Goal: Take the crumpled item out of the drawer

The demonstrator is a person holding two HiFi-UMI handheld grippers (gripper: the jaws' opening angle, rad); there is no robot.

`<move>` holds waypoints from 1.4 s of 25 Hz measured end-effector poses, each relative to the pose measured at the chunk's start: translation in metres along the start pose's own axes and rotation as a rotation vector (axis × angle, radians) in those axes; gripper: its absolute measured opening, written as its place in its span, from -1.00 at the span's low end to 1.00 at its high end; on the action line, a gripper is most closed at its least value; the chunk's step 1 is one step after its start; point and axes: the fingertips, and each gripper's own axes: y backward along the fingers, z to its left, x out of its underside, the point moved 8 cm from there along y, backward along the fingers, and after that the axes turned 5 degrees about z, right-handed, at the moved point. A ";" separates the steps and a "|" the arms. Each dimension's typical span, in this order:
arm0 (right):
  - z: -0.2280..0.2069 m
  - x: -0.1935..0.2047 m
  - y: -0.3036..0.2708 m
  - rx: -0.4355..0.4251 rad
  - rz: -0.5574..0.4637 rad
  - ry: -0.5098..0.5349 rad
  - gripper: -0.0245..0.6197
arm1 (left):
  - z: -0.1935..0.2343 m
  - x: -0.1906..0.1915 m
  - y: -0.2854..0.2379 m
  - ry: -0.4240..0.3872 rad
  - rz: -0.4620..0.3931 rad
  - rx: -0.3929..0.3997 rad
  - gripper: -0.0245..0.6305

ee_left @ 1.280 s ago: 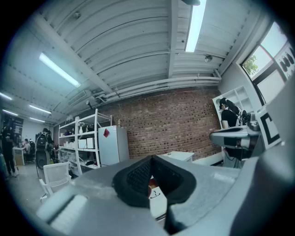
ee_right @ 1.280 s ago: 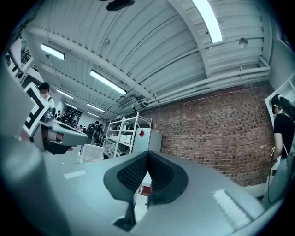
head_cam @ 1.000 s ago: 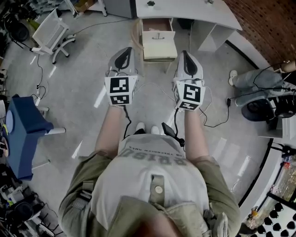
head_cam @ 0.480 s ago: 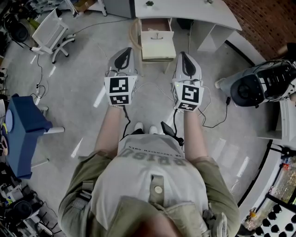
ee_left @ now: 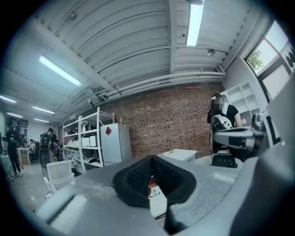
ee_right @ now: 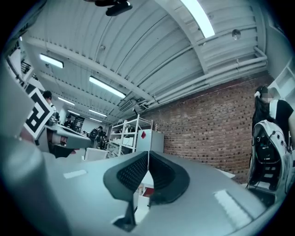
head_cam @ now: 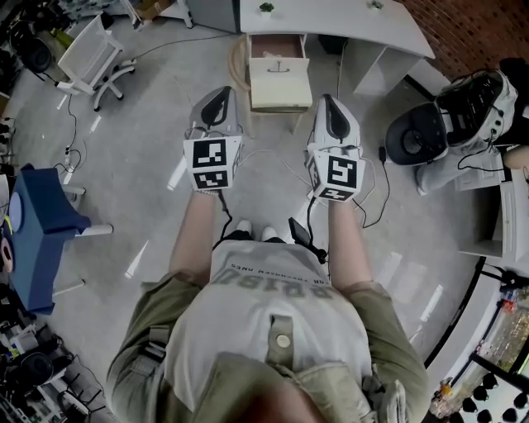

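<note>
We hold the left tool (head_cam: 220,95) and the right tool (head_cam: 328,103) side by side, just short of the drawer (head_cam: 279,81), both clenched on nothing (pads pressed flat together). The drawer stands pulled open beyond and between their tips, its reddish inside showing. Whether the crumpled item lies in it we cannot tell. Behind the drawer runs the white desk (head_cam: 347,18).
</note>
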 end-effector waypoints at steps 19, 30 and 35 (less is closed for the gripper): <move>0.001 0.033 -0.090 -0.047 0.087 -0.064 0.10 | 0.058 0.024 -0.094 0.061 0.066 0.098 -0.18; 0.000 0.037 -0.156 0.034 0.109 -0.065 0.13 | 0.118 0.028 -0.150 0.070 0.084 0.162 -0.10; -0.003 0.052 -0.176 0.040 0.139 -0.074 0.13 | 0.130 0.040 -0.171 0.095 0.103 0.159 -0.09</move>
